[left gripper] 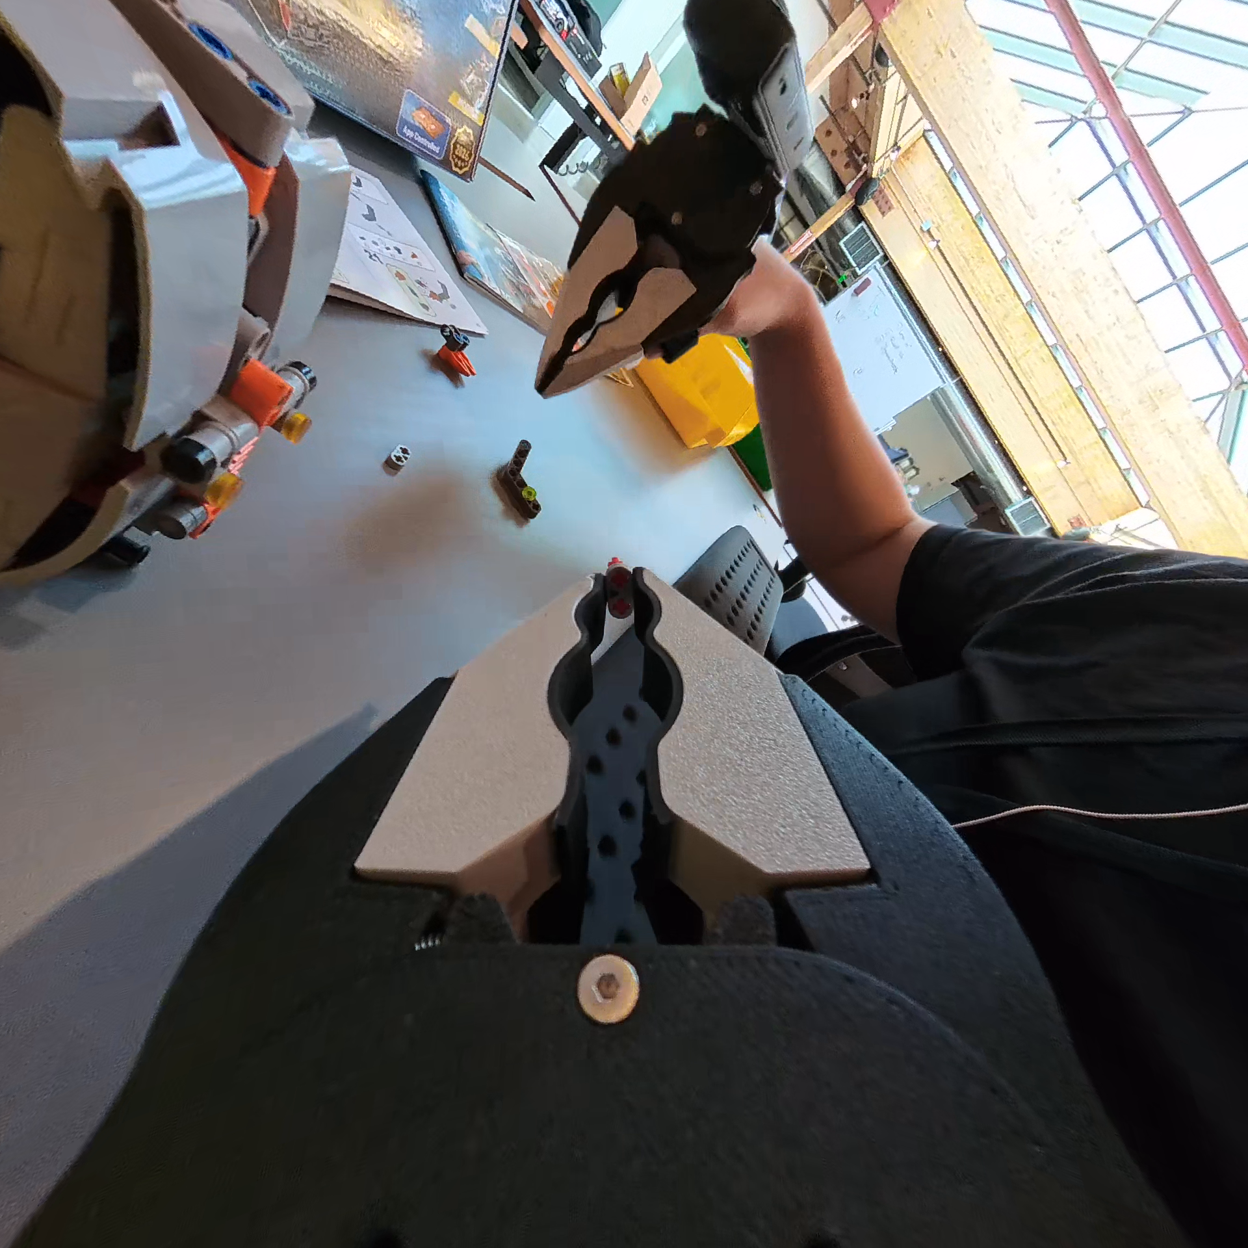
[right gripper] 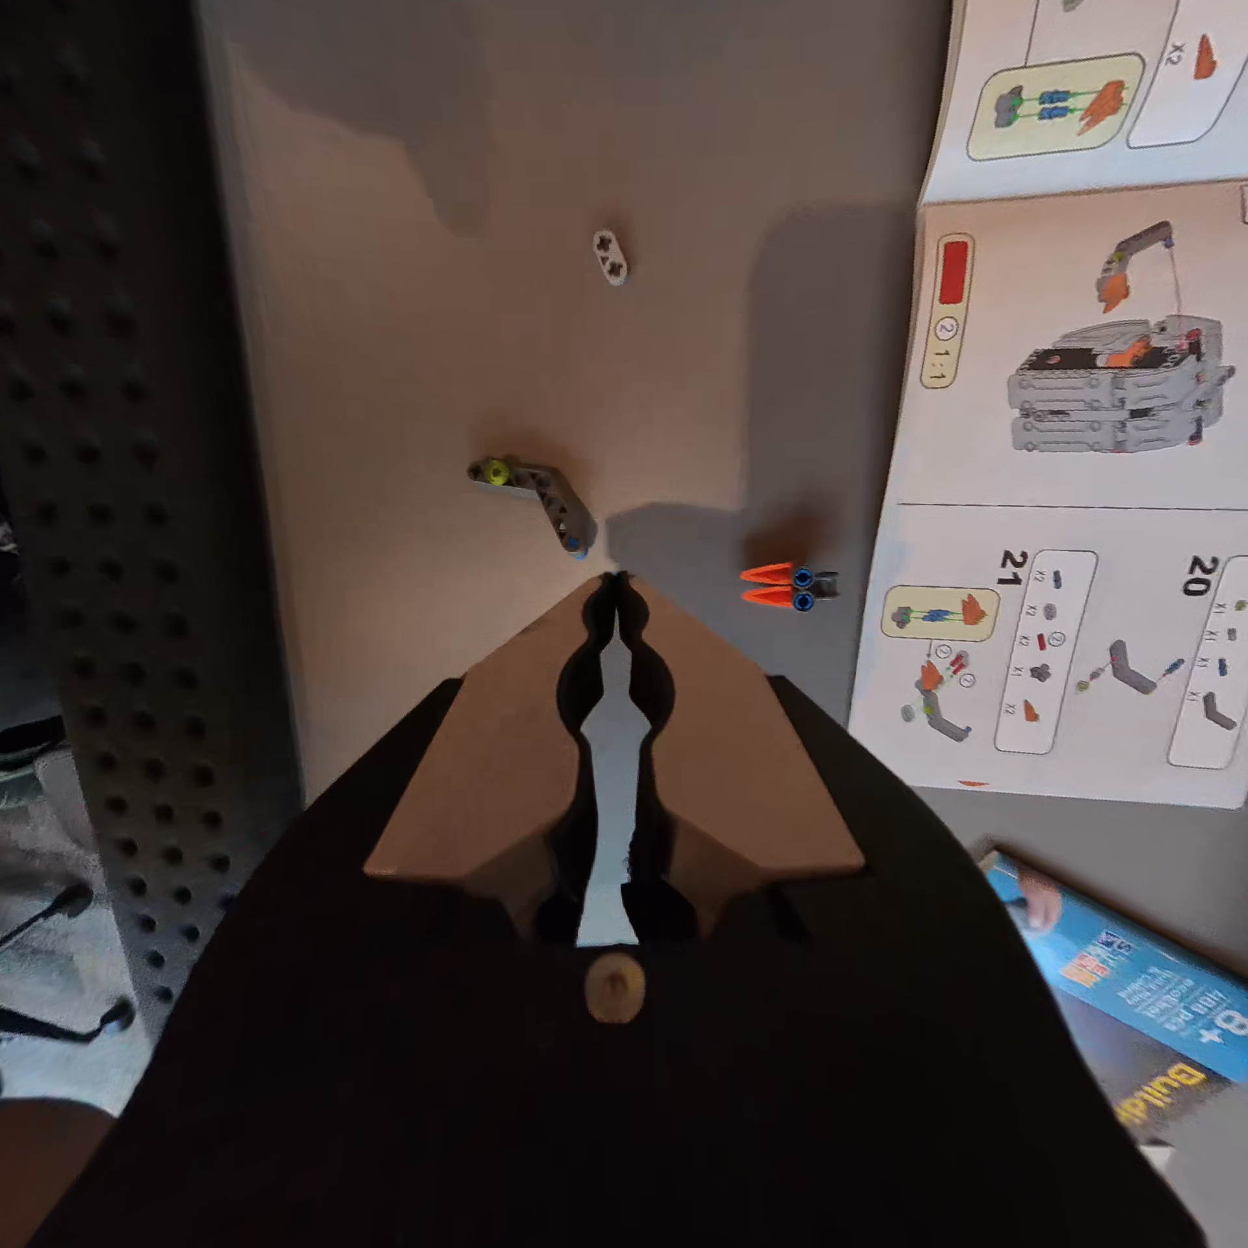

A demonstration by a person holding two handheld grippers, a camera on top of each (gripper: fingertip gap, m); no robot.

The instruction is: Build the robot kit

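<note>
My left gripper (left gripper: pixel 618 582) is shut on a small dark connector with red pins (left gripper: pixel 618 598), held above the grey table (left gripper: pixel 270 675). My right gripper (right gripper: pixel 618 577) is shut, its tips meeting with nothing seen between them. It hovers just short of a bent grey beam (right gripper: pixel 533 496) that carries a yellow-green pin and a blue pin. The left wrist view shows the right gripper (left gripper: pixel 550 385) higher up, and the beam (left gripper: pixel 520 483) on the table below it. An orange two-claw piece (right gripper: pixel 787 587) lies to the right of the right tips. A small light grey connector (right gripper: pixel 610 256) lies farther off.
A large grey and orange brick model (left gripper: pixel 169 304) stands at the left. An open instruction booklet (right gripper: pixel 1080 405), a second booklet (right gripper: pixel 1114 979), a set box (left gripper: pixel 378 67) and a yellow bin (left gripper: pixel 709 392) lie around. A perforated chair back (right gripper: pixel 101 473) stands at the table edge. The gap from one gripper's tips to the other's is roughly 20 cm.
</note>
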